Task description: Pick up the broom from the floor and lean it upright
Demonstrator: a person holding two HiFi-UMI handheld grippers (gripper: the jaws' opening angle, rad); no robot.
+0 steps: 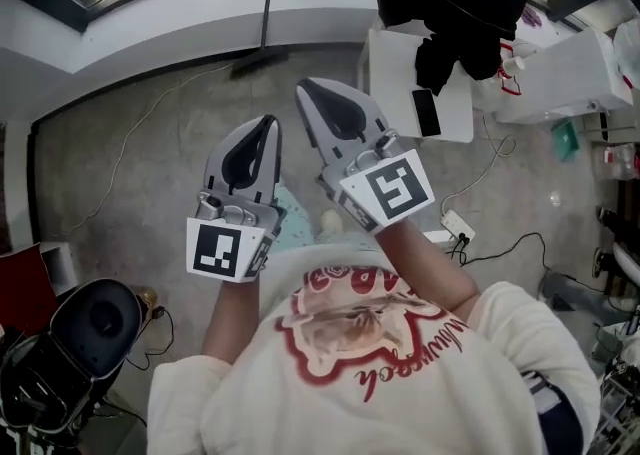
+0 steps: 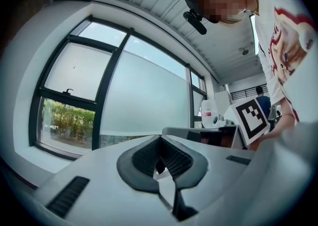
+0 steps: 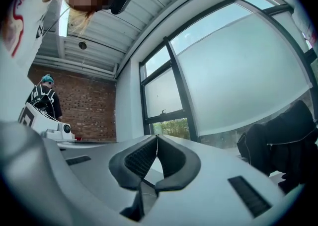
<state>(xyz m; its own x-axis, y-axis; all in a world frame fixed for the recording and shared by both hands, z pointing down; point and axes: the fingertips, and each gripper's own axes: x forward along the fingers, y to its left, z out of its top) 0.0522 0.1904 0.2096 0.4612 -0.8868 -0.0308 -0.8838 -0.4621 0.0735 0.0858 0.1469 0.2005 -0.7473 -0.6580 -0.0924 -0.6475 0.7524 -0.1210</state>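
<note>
The broom (image 1: 266, 13) stands upright against the window wall at the top of the head view, its dark head (image 1: 258, 65) on the concrete floor. Both grippers are raised level in front of the person's chest, well back from the broom. My left gripper (image 1: 268, 125) has its jaws shut with nothing between them, and in the left gripper view the left gripper (image 2: 160, 138) points toward the window. My right gripper (image 1: 306, 89) is likewise shut and empty; in the right gripper view the right gripper (image 3: 157, 138) faces the window too. Neither gripper view shows the broom.
A white table (image 1: 452, 113) with a phone (image 1: 425, 111) and a black garment (image 1: 455, 3) stands at the right. A power strip (image 1: 458, 228) and cables lie on the floor. A black bag (image 1: 70, 343) sits at the lower left. Another person (image 3: 44, 96) stands far off.
</note>
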